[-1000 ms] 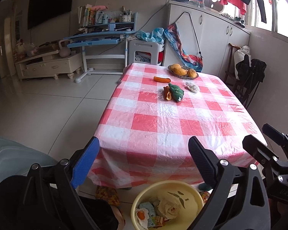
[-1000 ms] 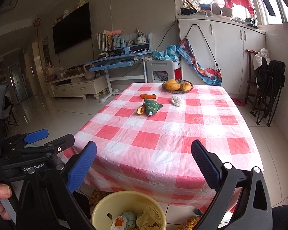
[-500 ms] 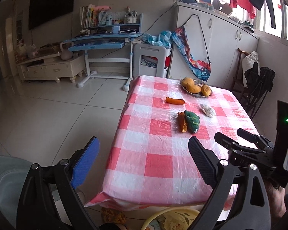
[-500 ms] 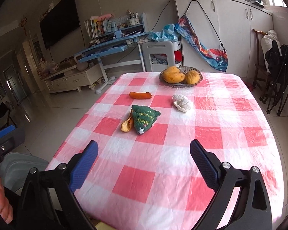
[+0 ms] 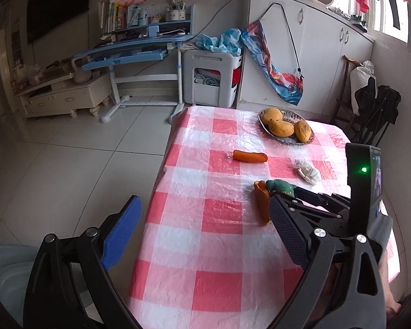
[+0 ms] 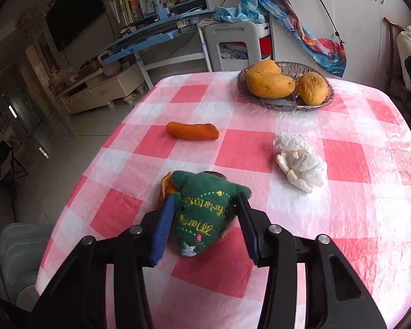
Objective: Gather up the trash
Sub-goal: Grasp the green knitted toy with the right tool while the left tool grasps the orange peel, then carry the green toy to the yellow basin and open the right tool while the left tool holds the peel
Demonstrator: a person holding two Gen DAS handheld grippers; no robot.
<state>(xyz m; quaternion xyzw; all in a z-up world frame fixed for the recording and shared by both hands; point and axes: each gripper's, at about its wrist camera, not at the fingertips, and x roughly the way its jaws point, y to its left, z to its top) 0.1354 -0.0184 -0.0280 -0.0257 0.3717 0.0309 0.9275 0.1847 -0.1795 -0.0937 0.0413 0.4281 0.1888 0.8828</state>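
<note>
Both tongs spread: right tongs (image 6: 205, 219) straddle fuzzy green knit toy (image 6: 202, 208); left tongs (image 5: 202, 233) empty.

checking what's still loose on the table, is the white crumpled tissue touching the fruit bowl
No, the white crumpled tissue lies apart from the fruit bowl, with bare checked tablecloth between them.

Red-and-white checked tablecloth (image 6: 342, 164), green plush (image 6: 202, 213), orange carrot (image 6: 191, 131).

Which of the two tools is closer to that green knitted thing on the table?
Right. The right tool has its fingers on either side of the green knitted thing, apparently about to grip it. The left tool hangs open over the table's left edge, farther away.
</note>
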